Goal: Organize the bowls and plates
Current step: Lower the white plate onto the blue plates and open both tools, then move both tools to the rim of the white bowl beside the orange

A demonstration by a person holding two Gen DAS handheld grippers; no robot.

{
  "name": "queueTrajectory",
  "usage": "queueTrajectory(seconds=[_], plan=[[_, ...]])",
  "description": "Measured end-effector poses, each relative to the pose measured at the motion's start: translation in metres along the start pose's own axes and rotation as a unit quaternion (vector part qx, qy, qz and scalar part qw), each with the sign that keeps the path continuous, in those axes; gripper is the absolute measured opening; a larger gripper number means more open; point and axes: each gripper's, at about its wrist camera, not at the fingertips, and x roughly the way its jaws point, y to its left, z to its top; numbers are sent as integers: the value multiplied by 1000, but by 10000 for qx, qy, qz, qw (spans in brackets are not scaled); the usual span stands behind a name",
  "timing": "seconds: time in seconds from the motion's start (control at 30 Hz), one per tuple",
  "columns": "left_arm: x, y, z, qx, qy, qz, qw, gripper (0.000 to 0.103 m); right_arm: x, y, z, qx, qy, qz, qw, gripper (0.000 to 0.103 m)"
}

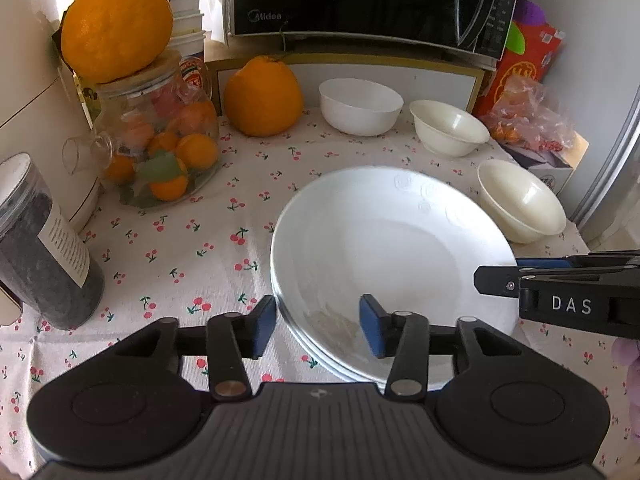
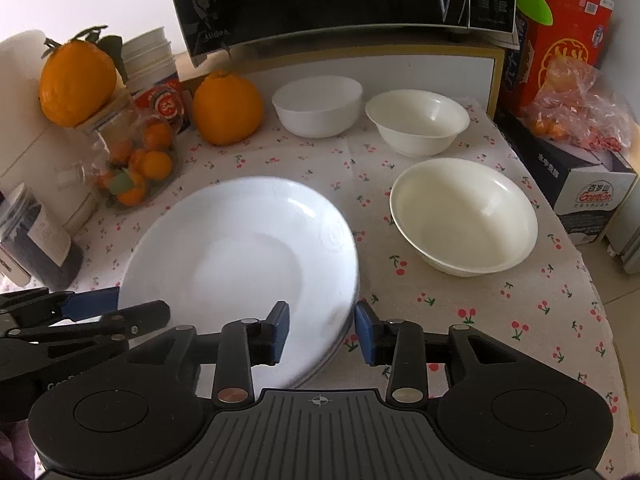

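Observation:
A stack of white plates lies on the cherry-print cloth. My left gripper straddles the stack's near left rim, with one blue pad outside the rim and the other over the plate. Neither pad presses on it, so the gripper is open. My right gripper straddles the near right rim in the same way and is also open. Each gripper shows in the other's view, at the plate's edge. Behind the stack stand a white bowl and two cream bowls.
A microwave sits on a shelf at the back. A big orange, a glass jar of small oranges with another orange on top and a dark canister stand at left. Boxes and a plastic bag crowd the right edge.

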Motion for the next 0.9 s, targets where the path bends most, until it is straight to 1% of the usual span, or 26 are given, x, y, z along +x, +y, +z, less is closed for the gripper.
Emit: queueTrajectory(seconds=[0.13, 0.2, 0.23, 0.3, 0.33, 0.4, 0.5, 0.6, 0.8, 0.9], plan=[[-2, 1, 1, -72, -100, -9, 9999, 60, -6, 0, 3, 8, -153, 189, 9997, 51], [-3, 1, 2, -109, -144, -8, 9998, 68, -9, 1, 5, -26, -228, 287, 9993, 56], [-4, 1, 2, -128, -166, -2, 9998, 70, -10, 2, 5, -50, -259, 321, 9991, 62], [-4, 1, 3, -177, -205, 18, 9996, 73, -13, 3, 7, -83, -321, 362, 9988, 69], [-4, 1, 3, -207, -210, 35, 9996, 75, -14, 3, 7, -96, -346, 373, 9987, 71], [-4, 3, 4, -284, -223, 45, 9993, 82, -16, 3, 9, -108, -368, 390, 9985, 73], [-4, 5, 5, -400, -279, 29, 9988, 89, -19, -3, 11, -45, -417, 401, 9983, 80], [-5, 6, 9, -522, -363, 58, 9980, 93, -22, -12, 14, 67, -500, 374, 9980, 85], [-6, 6, 17, -988, -484, 136, 9938, 98, -31, -36, 18, 390, -635, 320, 9967, 89], [-7, 2, 21, -1123, -539, 146, 9921, 100, -36, -48, 19, 481, -719, 280, 9959, 91]])
